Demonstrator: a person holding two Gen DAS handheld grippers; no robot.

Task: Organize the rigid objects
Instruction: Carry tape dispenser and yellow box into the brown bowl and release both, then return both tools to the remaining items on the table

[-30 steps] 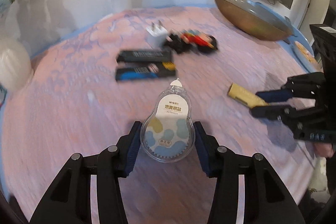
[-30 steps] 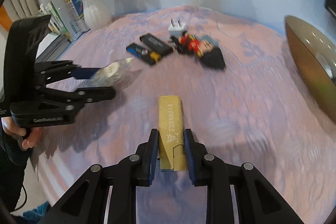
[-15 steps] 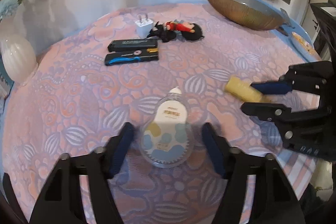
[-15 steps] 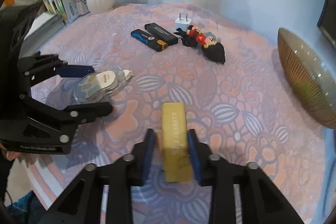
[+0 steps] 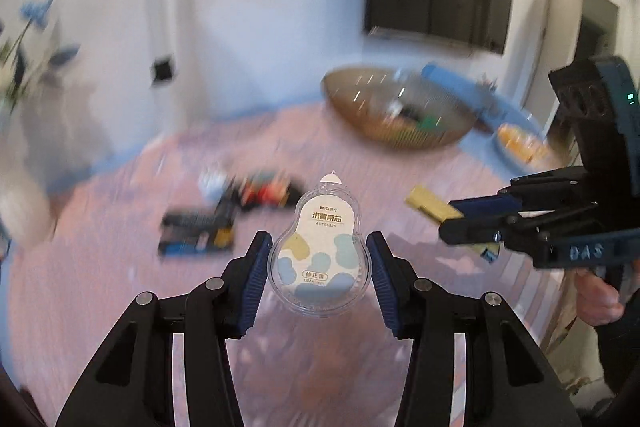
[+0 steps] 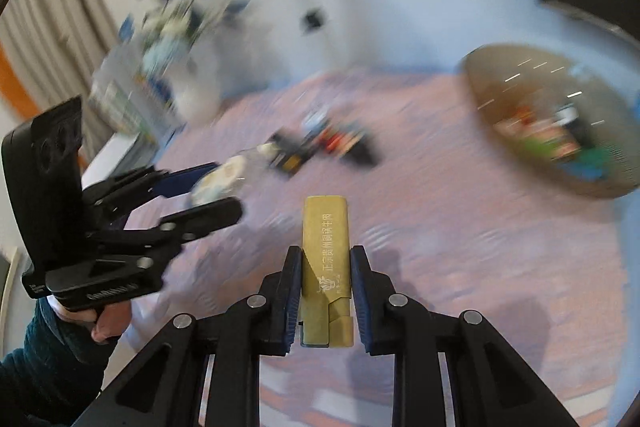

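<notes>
The left gripper [image 5: 318, 267] clamps the correction-tape case [image 5: 318, 255]; the right gripper [image 6: 326, 291] clamps the gold box [image 6: 326, 255]. Both are clear of the table [image 5: 100, 287]. Keep both grips firm and carry them toward the bowl [image 5: 396, 115] at one o'clock.

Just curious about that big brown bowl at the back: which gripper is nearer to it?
Right. The right gripper sits on the brown bowl's side; the left gripper is farther across the table.
</notes>
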